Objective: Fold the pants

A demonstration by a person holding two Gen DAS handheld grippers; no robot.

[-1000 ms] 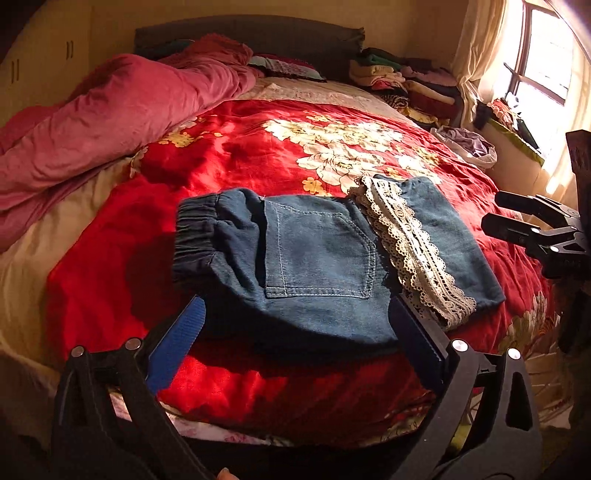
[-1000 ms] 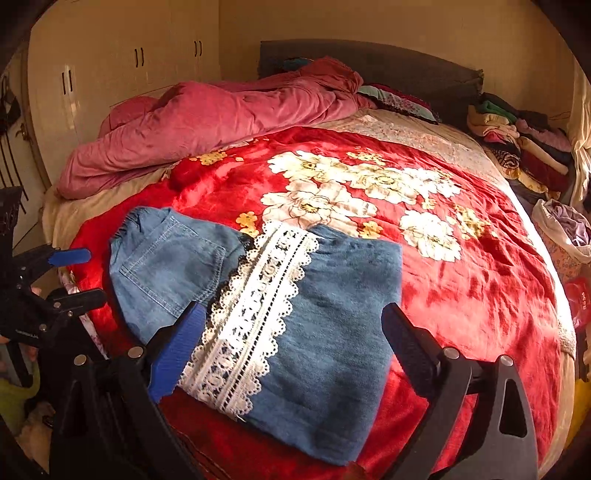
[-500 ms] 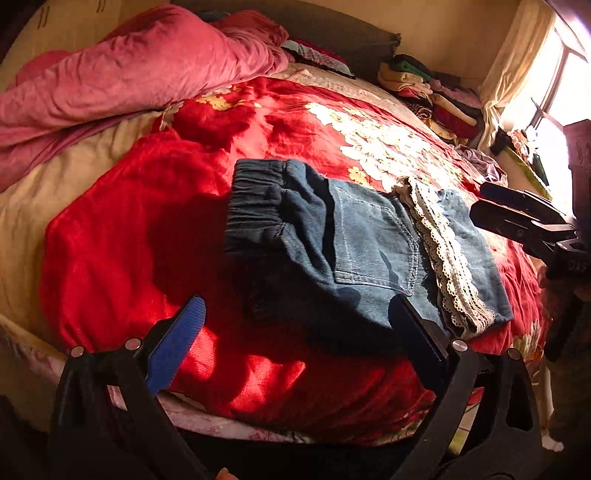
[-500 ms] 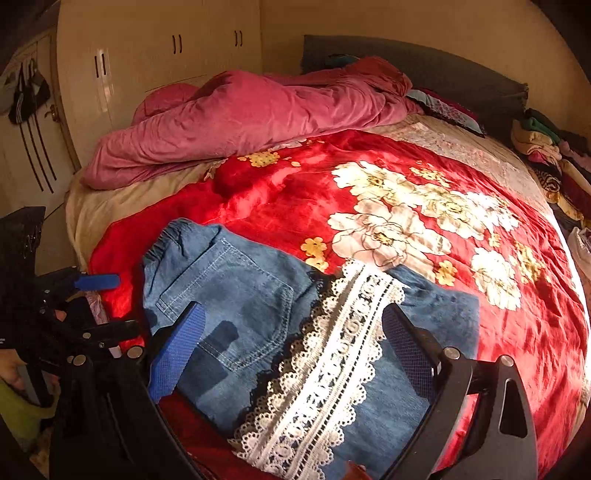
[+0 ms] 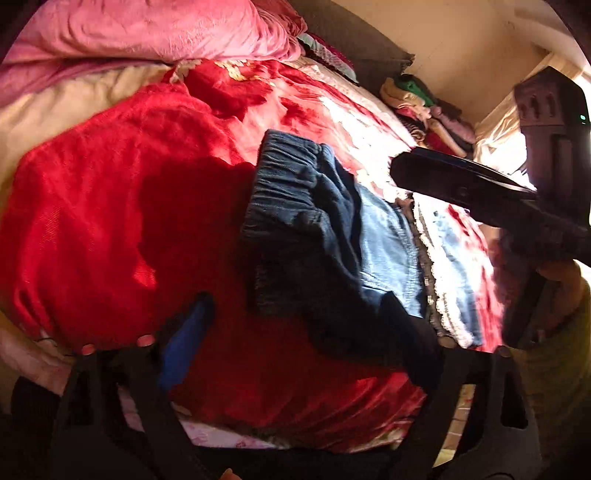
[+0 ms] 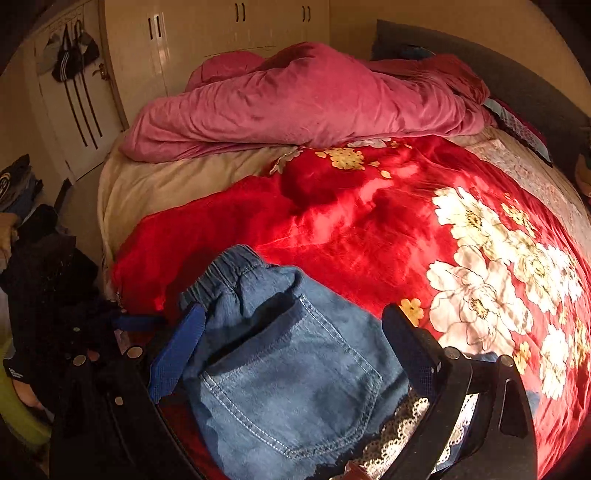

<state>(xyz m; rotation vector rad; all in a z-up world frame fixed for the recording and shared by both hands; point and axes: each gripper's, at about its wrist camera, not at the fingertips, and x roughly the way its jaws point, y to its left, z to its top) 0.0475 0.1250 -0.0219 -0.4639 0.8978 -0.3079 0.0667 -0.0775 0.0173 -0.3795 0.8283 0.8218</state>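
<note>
Both claws have shifted toward the waistband end of the pants (image 6: 291, 373). The left claw (image 5: 303, 343) has just been narrowing its jaws, nothing pinched between them. The right claw (image 6: 295, 354) now straddles the back pocket (image 6: 295, 384).

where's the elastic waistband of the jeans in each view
Left wrist view: the elastic waistband sits at centre, slightly above the middle, forming the left end of the folded jeans.
Right wrist view: the waistband is left of centre, just above the blue pad of the claw.
Shared landmark: the pink duvet bunched at the far side of the bed, along the top of both views.
</note>
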